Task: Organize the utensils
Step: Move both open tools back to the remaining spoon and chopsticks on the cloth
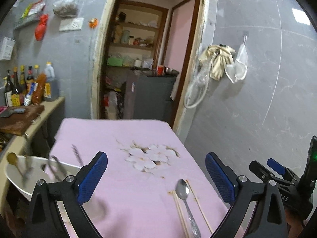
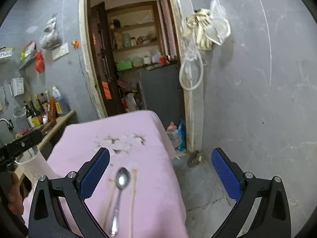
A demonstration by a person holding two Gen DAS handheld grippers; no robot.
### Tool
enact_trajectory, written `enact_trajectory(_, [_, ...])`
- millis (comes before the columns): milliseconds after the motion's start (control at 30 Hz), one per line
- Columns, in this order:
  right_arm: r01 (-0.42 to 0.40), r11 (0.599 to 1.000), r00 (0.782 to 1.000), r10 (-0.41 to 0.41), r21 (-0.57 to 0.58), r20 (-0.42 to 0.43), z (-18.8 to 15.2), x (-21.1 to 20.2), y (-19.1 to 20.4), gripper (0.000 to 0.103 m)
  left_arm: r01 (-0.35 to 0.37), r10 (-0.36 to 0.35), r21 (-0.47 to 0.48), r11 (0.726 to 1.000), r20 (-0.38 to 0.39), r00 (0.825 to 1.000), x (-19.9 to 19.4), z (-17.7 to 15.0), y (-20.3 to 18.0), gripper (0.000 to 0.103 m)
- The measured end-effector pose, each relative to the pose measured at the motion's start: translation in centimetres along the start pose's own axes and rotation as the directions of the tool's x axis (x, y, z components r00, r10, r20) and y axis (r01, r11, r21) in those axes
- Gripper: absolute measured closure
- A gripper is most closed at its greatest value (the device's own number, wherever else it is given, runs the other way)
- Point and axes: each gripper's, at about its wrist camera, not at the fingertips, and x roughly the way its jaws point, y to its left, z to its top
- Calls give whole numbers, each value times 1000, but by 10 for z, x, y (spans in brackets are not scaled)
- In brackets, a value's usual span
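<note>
left gripper [image 1: 156, 176] fingers gaping, empty | right gripper [image 2: 160, 170] fingers gaping, empty | spoon [image 2: 119, 190] lying between chopsticks [image 2: 132, 200] near table [image 2: 154, 178] right edge, pink cloth | no writing reading clearly

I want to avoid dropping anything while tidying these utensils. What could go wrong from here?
The spoon lies between chopsticks with little room either side, so a finger coming down for it could knock one aside. They sit near the right edge of the pink cloth, so a nudged chopstick might roll to the floor. The white bowl seems to overhang the table's left edge; a bump could tip it.
</note>
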Motion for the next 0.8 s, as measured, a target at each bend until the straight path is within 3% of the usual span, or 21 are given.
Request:
enact_trajectory(167, [-1, 1000, 997, 2, 2, -73, -21, 21, -14, 2, 7, -6, 10, 1000, -94, 996, 30, -21, -11, 4])
enact_trajectory(367, [-29, 999, 988, 24, -35, -153, -49, 48, -10, 2, 11, -6, 23, 1000, -226, 974, 63, -51, -17, 7])
enact_trajectory(500, [-68, 996, 978, 57, -51, -202, -68, 65, -3, 2, 20, -1, 57, 998, -304, 953, 80, -67, -20, 20])
enact_trajectory(633, [-95, 994, 962, 77, -58, -261, -78, 79, 4, 4, 50, -35, 30, 998, -384, 923, 97, -76, -16, 32])
enact_trajectory(800, [-142, 987, 940, 111, -75, -323, -88, 94, 14, 28, 96, -103, -39, 995, -465, 879, 115, -85, -7, 55])
